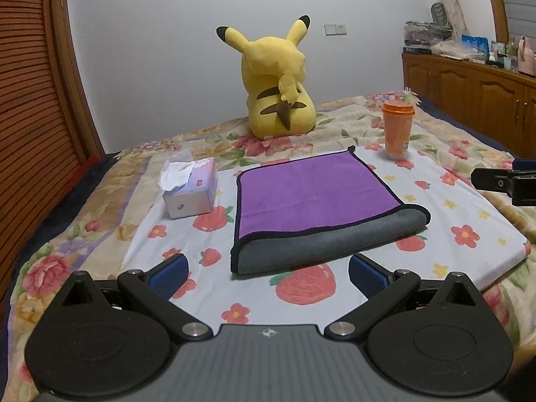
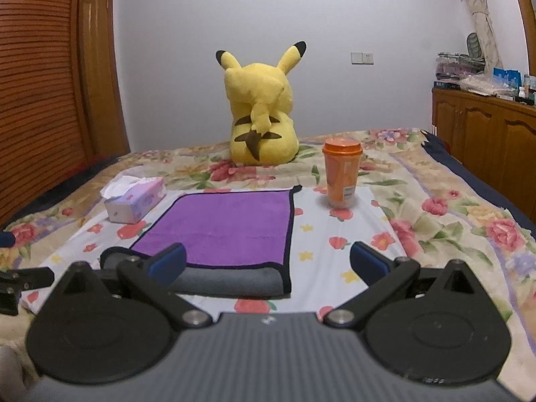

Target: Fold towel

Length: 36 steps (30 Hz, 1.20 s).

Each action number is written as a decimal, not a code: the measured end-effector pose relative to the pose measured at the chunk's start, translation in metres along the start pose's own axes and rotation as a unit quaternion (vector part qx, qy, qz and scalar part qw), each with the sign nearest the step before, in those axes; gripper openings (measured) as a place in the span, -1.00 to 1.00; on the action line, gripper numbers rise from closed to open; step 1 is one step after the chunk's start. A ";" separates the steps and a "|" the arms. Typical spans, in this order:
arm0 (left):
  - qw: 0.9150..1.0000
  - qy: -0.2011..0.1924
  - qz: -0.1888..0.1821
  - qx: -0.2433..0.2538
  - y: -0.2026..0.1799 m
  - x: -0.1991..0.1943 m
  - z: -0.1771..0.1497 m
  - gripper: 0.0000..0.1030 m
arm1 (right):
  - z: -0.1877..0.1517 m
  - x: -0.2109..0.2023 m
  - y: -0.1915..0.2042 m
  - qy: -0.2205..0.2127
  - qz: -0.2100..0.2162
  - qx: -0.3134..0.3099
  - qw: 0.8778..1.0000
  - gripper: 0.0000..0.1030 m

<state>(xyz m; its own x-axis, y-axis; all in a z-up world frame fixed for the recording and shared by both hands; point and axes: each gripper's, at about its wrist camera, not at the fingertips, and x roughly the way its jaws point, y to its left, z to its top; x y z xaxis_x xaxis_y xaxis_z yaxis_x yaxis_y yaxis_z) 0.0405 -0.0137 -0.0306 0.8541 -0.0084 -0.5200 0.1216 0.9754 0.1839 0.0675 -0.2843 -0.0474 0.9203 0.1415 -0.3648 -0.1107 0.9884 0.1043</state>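
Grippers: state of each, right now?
Left gripper: open, holding nothing, short of the towel.
Right gripper: open, holding nothing.

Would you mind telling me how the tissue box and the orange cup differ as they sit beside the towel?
The tissue box is a low, pale rectangular block left of the towel; the orange cup is a tall upright cylinder at its far right corner. The box is open with tissue poking out; the cup is lidded. Both rest on the bed, clear of the towel.

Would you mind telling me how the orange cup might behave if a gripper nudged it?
The orange cup is tall and narrow on the soft floral bedspread, so it would probably tip rather than slide. Being round, it might then roll.
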 end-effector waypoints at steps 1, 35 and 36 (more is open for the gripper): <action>1.000 0.001 0.001 -0.001 0.000 0.002 0.001 1.00 | 0.000 0.001 0.000 0.001 0.000 0.000 1.000 1.00; 0.999 0.034 -0.018 -0.034 0.020 0.063 0.021 1.00 | 0.002 0.046 0.011 0.031 0.012 -0.044 0.998 1.00; 0.999 0.035 -0.017 -0.034 0.021 0.065 0.021 1.00 | 0.002 0.048 0.012 0.032 0.013 -0.045 0.998 1.00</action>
<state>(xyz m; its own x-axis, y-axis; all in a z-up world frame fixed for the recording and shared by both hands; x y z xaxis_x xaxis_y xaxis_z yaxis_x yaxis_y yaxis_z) 0.1092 0.0010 -0.0429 0.8124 -0.0291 -0.5824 0.1130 0.9877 0.1084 0.1108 -0.2660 -0.0615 0.8915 0.1671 -0.4210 -0.1696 0.9850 0.0317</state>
